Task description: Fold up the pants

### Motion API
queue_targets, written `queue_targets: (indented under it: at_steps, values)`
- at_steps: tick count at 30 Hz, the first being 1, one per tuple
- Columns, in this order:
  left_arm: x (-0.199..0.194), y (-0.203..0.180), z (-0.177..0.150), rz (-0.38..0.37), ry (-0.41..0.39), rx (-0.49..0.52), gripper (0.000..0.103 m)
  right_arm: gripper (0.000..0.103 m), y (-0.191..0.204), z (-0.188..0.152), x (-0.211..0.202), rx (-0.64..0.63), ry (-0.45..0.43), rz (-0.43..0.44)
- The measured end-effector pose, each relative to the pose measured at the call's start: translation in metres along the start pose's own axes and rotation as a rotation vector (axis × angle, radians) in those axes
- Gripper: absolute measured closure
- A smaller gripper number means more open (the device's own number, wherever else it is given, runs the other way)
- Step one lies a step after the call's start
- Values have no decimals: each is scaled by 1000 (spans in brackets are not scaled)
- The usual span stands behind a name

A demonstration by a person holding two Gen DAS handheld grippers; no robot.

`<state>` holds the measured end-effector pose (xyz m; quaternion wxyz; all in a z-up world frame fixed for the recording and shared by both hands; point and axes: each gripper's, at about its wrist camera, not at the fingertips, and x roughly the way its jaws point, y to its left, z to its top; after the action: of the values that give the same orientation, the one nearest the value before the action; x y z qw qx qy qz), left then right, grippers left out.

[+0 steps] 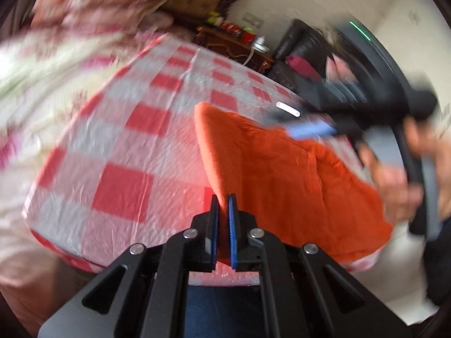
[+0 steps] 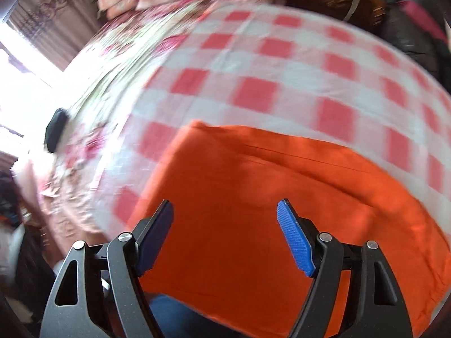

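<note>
The orange pants (image 1: 282,174) lie folded on a red-and-white checked cloth (image 1: 124,152). My left gripper (image 1: 224,200) is shut on the near left edge of the pants, with orange fabric pinched between its blue pads. My right gripper shows blurred at the far right of the left wrist view (image 1: 304,128), above the pants' far edge. In the right wrist view the right gripper (image 2: 225,211) is open and empty, hovering over the pants (image 2: 253,197), which fill the lower half. Both views are motion-blurred.
The checked cloth (image 2: 253,64) covers a bed with floral bedding (image 2: 93,107) at the left. A black object (image 2: 55,133) lies on the bedding. A dark wooden cabinet (image 1: 234,45) and black leather chair (image 1: 304,45) stand beyond the bed. A bright window is at the left.
</note>
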<state>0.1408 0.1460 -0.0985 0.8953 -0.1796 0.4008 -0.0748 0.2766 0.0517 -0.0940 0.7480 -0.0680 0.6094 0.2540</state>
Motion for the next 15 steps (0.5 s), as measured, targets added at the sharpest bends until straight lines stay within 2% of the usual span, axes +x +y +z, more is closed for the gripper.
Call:
queue_targets:
  at_steps: [2,6,9,11,12,13,15]
  values:
    - [-1,-20,0,51,-18,92,97,29,20,13,8,-29,35,-3]
    - [-5,-51,-1,93,-46,220,97,29,52,27,21,-93,74,-84]
    - [-8,-68,-1,115,-69,300,97,29,55,26,27,-121,87,-125]
    - [-13,-80,0,112,-87,347,97,32,50,23,25,-125,65,-159]
    - [-15,-87,1,103,-94,364,97,42,43,19,20,-113,42,-152]
    - [-17,-93,1,93,-102,383,97,71,37,16,16,-101,27,-140]
    - [-22,-112,4,52,-118,429,97,82,9,4,-4,-30,-7,-60]
